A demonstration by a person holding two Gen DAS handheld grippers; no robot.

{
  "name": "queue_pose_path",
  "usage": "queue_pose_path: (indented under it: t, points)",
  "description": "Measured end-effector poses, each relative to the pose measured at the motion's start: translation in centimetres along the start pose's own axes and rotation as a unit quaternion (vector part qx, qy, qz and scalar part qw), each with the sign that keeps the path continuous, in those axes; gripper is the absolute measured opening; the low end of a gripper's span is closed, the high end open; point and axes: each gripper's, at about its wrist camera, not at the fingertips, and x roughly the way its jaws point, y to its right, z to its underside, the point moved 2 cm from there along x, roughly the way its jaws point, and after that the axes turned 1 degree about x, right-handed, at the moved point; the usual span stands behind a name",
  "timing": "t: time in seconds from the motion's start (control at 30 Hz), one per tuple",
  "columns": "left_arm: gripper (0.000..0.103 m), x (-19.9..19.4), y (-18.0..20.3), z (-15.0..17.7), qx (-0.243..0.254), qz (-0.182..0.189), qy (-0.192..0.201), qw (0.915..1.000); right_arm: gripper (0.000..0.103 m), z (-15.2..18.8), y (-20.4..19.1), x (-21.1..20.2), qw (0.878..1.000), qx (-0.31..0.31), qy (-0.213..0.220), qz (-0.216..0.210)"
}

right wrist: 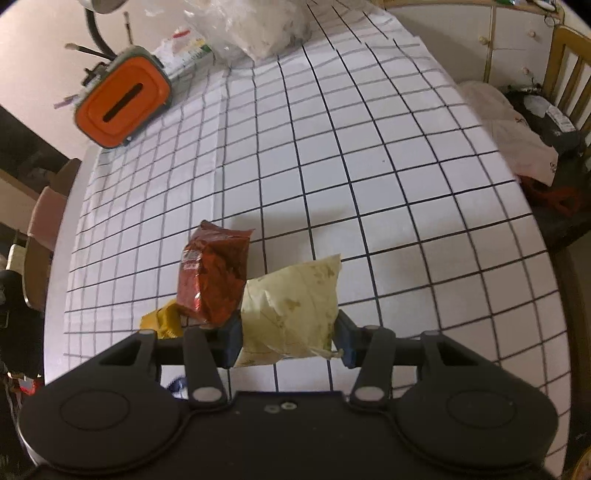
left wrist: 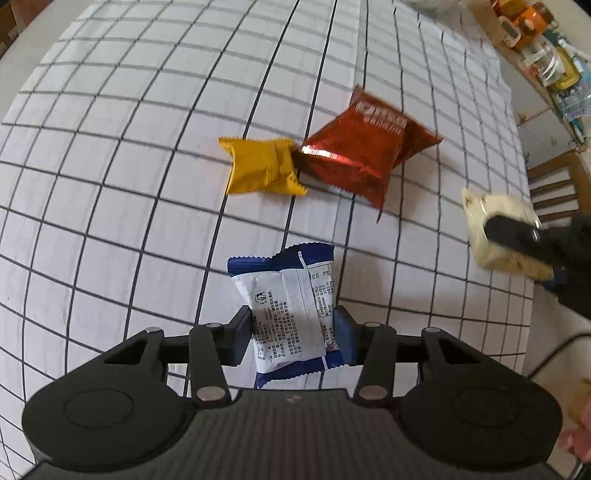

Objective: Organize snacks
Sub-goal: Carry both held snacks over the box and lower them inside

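My left gripper (left wrist: 293, 334) is shut on a blue-and-white snack packet (left wrist: 291, 310), held above the checked tablecloth. Ahead of it on the cloth lie a yellow packet (left wrist: 260, 166) and a red packet (left wrist: 365, 151), touching each other. My right gripper (right wrist: 288, 334) is shut on a cream-coloured packet (right wrist: 291, 306), lifted off the cloth. In the left wrist view the same cream packet (left wrist: 495, 221) shows at the right with a black finger across it. In the right wrist view the red packet (right wrist: 212, 273) and a corner of the yellow packet (right wrist: 164, 319) lie just left of my fingers.
An orange-lidded container (right wrist: 123, 96) and a clear plastic bag (right wrist: 255, 26) sit at the far end of the table (right wrist: 369, 147). A wooden chair (right wrist: 565, 74) with clutter stands at the right. A shelf of jars (left wrist: 535, 40) runs along the wall.
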Motion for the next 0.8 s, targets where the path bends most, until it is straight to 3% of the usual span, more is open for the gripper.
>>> queue_pose_path:
  t: [0.37, 0.8]
  points:
    - [0.046, -3.9, 2.1, 0.3, 0.025, 0.005, 0.067, 0.9974, 0.048, 2.7, 0.0, -6.2, 0.999, -0.030, 0.027, -0.026]
    - [0.046, -9.9, 4.2, 5.1, 0.087, 0.022, 0.110, 0.9899, 0.048, 7.9, 0.7, -12.6, 0.995, -0.067, 0.042, -0.068]
